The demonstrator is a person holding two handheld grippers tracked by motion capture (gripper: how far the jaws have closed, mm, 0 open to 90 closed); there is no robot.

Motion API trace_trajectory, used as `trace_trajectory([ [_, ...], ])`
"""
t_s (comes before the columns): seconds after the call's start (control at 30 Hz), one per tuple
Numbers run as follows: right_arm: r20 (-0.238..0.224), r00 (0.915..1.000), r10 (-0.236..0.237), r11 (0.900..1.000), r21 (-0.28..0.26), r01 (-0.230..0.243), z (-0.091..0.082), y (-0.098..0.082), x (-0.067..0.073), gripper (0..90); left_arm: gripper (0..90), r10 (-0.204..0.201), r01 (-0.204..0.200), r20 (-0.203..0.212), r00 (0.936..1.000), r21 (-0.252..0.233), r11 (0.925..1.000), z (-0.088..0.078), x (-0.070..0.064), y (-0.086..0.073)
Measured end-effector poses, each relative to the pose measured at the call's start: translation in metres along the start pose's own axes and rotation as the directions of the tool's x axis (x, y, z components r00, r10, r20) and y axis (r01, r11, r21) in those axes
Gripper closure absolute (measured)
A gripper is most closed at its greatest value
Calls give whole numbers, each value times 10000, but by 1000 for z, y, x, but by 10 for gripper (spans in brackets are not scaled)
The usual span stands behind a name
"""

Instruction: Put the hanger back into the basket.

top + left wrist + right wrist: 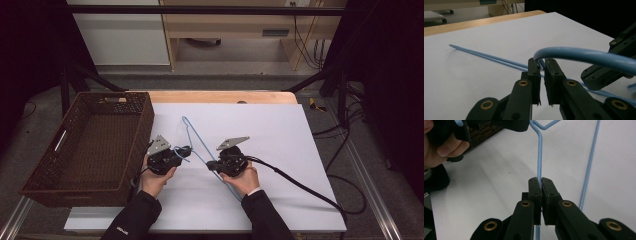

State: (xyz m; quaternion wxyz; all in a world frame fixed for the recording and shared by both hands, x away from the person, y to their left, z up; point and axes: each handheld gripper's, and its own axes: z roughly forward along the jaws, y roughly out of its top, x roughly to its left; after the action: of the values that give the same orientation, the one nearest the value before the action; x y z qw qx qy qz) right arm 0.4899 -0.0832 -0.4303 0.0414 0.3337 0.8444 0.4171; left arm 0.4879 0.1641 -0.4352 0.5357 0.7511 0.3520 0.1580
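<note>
Both grippers are clamped on a thin blue wire hanger (196, 145) that lies on the white sheet (280, 130) covering the bench. Seen from the left gripper view, the left gripper (542, 65) has its jaws drawn together on the hanger's curved hook (584, 56), which arches out of the jaw tips and sweeps off to the right edge of the picture; a narrow slit stays between the jaws lower down, but the tips pinch the wire. Beyond it, a straight run of the hanger stretches away across the sheet toward the far left. In the high view the left gripper (183, 153) sits just right of the basket, held in the person's left hand (155, 177). The right gripper (541, 180) is closed on one straight side of the hanger, the wire passing between the jaw tips and running up to the twisted neck (535, 127) at the top of the right gripper view, while the other straight side (589, 162) slants past on the right, apart from the jaws. From above, the right gripper (211, 165) lies near the middle of the sheet in the person's right hand (246, 180), with its black cable (300, 185) trailing off to the right. A dark woven basket (37, 165) stands at the left of the bench, partly over the sheet's edge.
</note>
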Motion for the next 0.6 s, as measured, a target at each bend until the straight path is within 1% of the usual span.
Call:
trace_trajectory([
  [0.1, 24, 10000, -59, 10000, 17, 59, 0, 0, 0, 875, 841, -59, 59, 41, 10000, 54, 10000, 0, 0, 0],
  [0.17, 132, 9997, -214, 9998, 28, 214, -1, 0, 1, 860, 847, -35, 35, 69, 10000, 93, 10000, 0, 0, 0],
  [0.2, 236, 9989, -412, 9991, 62, 410, -2, 0, 2, 803, 847, -43, 42, 78, 10000, 102, 9999, 0, 0, 0],
  [0.23, 428, 9981, -452, 9990, 53, 450, -3, 0, 4, 764, 848, -46, 45, 81, 10000, 112, 9999, 0, 0, 1],
  [0.27, 562, 9966, -598, 9982, 107, 593, -5, 0, 4, 754, 849, -54, 53, 67, 10000, 136, 9999, -1, -1, 1],
  [0.3, 670, 9954, -684, 9976, 161, 674, -6, 1, 5, 721, 849, -104, 104, 45, 9999, 156, 9998, -1, -1, 1],
  [0.33, 859, 9923, -889, 9960, 112, 883, -6, 2, 7, 678, 849, -90, 89, 24, 10000, 171, 9998, -1, -2, 2],
  [0.37, 1086, 9887, -1033, 9946, 173, 1021, -5, 3, 9, 678, 849, -67, 67, -2, 10000, 185, 9998, -1, -2, 2],
  [0.4, 1125, 9862, -1215, 9925, 287, 1190, -4, 4, 11, 674, 849, -5, 6, -41, 10000, 236, 9997, -1, -3, 3],
  [0.43, 1097, 9857, -1277, 9915, 392, 1241, -3, 4, 14, 665, 849, -9, 10, -60, 10000, 218, 9998, -1, -3, 3],
  [0.5, 1204, 9819, -1464, 9881, 649, 1393, 2, 7, 18, 672, 849, 19, -17, -83, 10000, 233, 9997, -1, -5, 4],
  [0.57, 1579, 9727, -1702, 9825, 1031, 1552, 6, 9, 21, 701, 849, 59, -57, -103, 9999, 220, 9997, -1, -6, 4],
  [0.6, 1696, 9711, -1681, 9816, 1192, 1491, 8, 9, 22, 721, 849, 89, -86, -102, 9999, 240, 9997, -1, -7, 5],
])
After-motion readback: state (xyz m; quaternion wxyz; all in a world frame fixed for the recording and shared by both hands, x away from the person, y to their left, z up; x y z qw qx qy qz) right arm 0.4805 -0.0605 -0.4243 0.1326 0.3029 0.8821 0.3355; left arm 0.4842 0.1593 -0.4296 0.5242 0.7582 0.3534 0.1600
